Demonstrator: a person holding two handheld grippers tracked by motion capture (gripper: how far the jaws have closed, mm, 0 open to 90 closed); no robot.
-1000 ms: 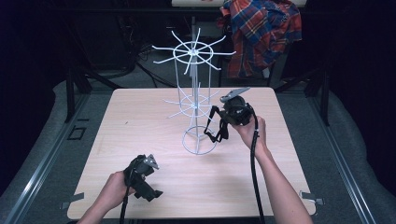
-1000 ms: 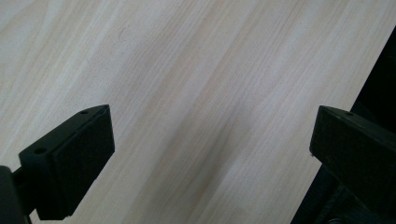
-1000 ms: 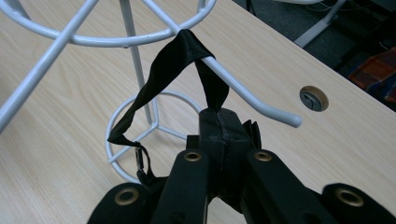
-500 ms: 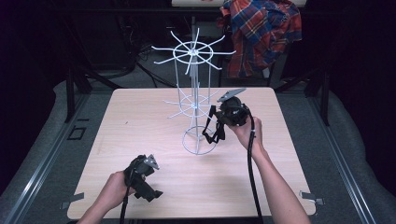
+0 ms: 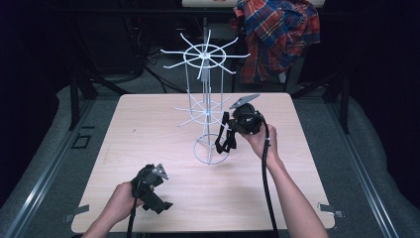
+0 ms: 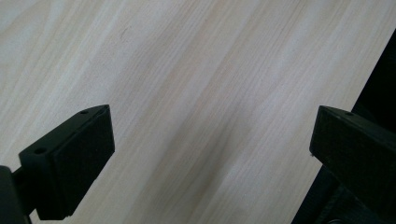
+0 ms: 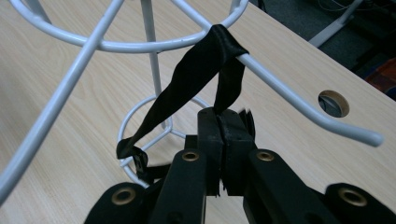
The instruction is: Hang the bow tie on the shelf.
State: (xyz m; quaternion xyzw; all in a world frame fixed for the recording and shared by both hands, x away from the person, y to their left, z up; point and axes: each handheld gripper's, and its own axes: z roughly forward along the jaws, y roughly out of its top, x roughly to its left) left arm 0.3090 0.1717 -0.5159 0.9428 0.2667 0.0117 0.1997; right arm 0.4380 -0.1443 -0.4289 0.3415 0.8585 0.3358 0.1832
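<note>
Your right gripper (image 7: pixel 219 122) has its fingers pinched on the strap (image 7: pixel 196 74) looped over a rack (image 5: pixel 205 106) arm, while your left gripper's (image 6: pixel 210 154) fingers gape wide over the worktop (image 6: pixel 196 84).

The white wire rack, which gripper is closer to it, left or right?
Right. The right gripper is at the white wire rack, pinching a black strap looped over one of its arms. The left gripper sits open near the table's front edge, apart from the rack.
</note>
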